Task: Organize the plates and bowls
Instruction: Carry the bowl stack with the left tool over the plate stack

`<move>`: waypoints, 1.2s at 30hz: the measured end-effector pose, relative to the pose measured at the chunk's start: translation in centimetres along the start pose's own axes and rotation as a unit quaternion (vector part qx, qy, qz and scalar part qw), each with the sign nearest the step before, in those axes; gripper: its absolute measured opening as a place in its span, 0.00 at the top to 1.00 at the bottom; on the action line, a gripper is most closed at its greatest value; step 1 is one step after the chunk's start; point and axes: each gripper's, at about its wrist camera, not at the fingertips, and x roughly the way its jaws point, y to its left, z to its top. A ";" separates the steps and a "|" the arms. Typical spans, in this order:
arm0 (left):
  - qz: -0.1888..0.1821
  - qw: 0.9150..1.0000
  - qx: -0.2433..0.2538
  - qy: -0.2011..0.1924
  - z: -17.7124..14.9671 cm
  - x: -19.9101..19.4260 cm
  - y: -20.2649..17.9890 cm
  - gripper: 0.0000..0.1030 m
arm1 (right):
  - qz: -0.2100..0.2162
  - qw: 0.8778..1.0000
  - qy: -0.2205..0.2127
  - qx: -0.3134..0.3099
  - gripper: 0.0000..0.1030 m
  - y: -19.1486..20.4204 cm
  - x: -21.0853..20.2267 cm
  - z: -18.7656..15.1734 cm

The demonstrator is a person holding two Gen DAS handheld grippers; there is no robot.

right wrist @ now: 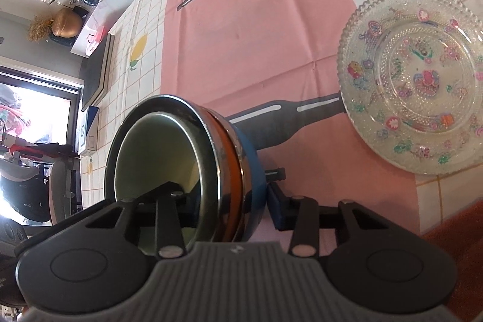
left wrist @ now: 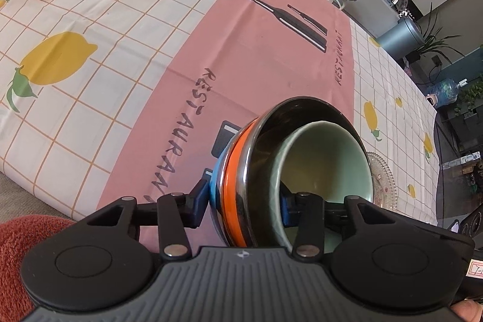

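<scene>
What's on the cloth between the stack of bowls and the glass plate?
Nothing stands there. In the right wrist view, only pink tablecloth with a printed dark bottle lies between the bowl stack and the glass plate.

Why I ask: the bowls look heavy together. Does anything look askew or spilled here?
Nothing is spilled. The nested bowl stack, with the green bowl innermost, sits tilted, gripped at opposite rims by the left gripper and right gripper. The glass plate lies flat.

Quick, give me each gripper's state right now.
Left gripper: closed on the stack of bowls, at its rim.
Right gripper: closed on the same stack's opposite rim.
</scene>
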 end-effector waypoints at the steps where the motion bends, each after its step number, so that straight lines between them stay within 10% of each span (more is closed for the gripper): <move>1: -0.002 1.000 0.003 -0.002 0.0 -0.1 -0.4 0.51 | 0.001 1.000 -0.003 0.000 0.60 -0.1 -0.4 0.1; 20: -0.056 0.997 0.054 0.014 -0.8 3.2 -13.2 0.51 | -0.023 0.998 -0.054 0.016 0.60 -7.0 -11.2 5.2; 36: -0.048 0.996 0.054 0.042 -1.5 7.6 -15.1 0.51 | -0.036 0.998 -0.039 0.043 0.60 -12.2 -10.3 7.3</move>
